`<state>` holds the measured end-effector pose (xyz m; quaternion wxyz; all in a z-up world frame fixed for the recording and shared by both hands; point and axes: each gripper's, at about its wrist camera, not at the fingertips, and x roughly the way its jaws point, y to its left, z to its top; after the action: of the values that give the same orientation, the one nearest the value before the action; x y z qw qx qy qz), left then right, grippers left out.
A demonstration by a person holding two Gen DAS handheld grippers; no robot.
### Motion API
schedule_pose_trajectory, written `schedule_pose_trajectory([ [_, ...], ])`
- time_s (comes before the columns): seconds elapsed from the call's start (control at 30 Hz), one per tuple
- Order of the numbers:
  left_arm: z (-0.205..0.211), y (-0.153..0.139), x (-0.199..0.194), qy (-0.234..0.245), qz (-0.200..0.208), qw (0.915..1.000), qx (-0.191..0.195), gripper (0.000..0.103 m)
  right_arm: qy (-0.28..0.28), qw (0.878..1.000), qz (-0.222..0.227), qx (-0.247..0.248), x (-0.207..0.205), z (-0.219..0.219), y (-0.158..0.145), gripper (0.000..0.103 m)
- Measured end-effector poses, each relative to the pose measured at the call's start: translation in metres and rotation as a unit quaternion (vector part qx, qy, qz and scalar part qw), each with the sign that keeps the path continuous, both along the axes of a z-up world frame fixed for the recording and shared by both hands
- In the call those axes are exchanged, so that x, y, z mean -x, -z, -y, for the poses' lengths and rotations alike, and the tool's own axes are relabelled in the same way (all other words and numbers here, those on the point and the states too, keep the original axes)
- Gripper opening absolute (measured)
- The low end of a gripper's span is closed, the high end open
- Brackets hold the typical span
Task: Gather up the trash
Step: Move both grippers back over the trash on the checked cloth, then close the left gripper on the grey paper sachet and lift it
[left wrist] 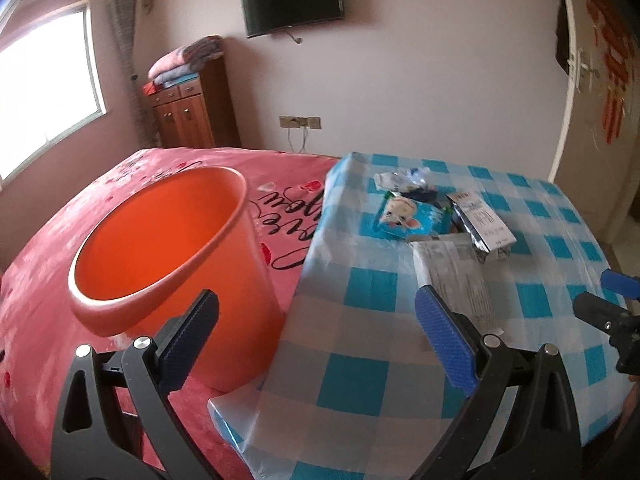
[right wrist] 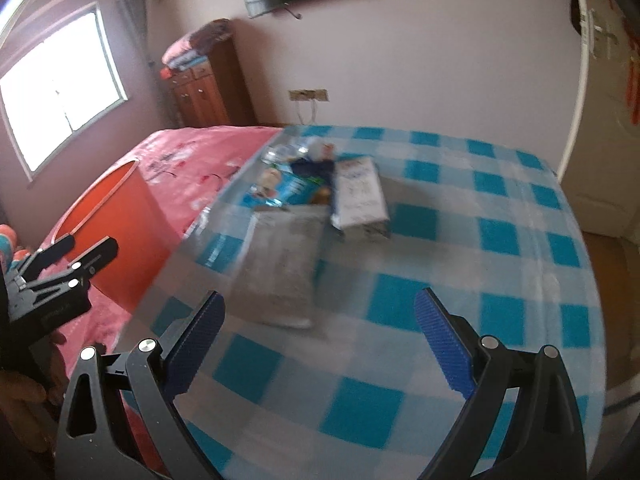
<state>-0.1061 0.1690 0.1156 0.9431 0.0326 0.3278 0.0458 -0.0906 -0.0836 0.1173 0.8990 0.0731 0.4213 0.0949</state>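
Orange plastic bin (left wrist: pixel 168 256), same orange inside and out, paler along the rim. It stands on a pink bedspread (left wrist: pixel 60 248) printed with black script lettering and small red hearts. Worktop cloth (left wrist: pixel 360 360): checked, turquoise and white squares with pale grey-blue between (glossy plastic sheen). Trash on it: a blue snack packet (left wrist: pixel 408 216) with a white cartoon animal; a silver foil wrapper (left wrist: pixel 480 222) with a white label and dark print; a grey-white printed pouch (left wrist: pixel 456 280); crumpled clear plastic (left wrist: pixel 400 178). Left claw (left wrist: pixel 316 344): black frame, blue ribbed pads (left wrist: pixel 444 344). Right claw (right wrist: pixel 320 344) alike.
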Motion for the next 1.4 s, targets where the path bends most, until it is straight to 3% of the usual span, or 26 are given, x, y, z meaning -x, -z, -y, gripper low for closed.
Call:
schedule_pose_trajectory([
  [0.33, 0.010, 0.014, -0.016, 0.019, -0.027, 0.9989, 0.034, 0.099, -0.008, 1.000, -0.002, 0.011, 0.000, 0.014, -0.001, 0.095],
  [0.5, 0.014, 0.022, -0.023, 0.020, -0.039, 0.9960, 0.078, 0.099, -0.026, 1.000, -0.009, 0.008, -0.017, 0.015, 0.005, 0.095],
  [0.77, 0.040, 0.046, -0.036, 0.050, -0.071, 0.9913, 0.099, 0.099, -0.019, 1.000, -0.013, -0.007, -0.049, 0.035, 0.017, 0.095],
  [1.0, 0.071, 0.067, -0.054, 0.080, -0.098, 0.9864, 0.105, 0.099, -0.026, 0.999, -0.017, -0.010, -0.076, 0.046, 0.022, 0.095],
  [1.4, 0.104, 0.084, -0.092, 0.088, -0.133, 0.9857, 0.053, 0.099, -0.032, 0.999, -0.007, -0.017, -0.103, 0.054, 0.026, 0.095],
])
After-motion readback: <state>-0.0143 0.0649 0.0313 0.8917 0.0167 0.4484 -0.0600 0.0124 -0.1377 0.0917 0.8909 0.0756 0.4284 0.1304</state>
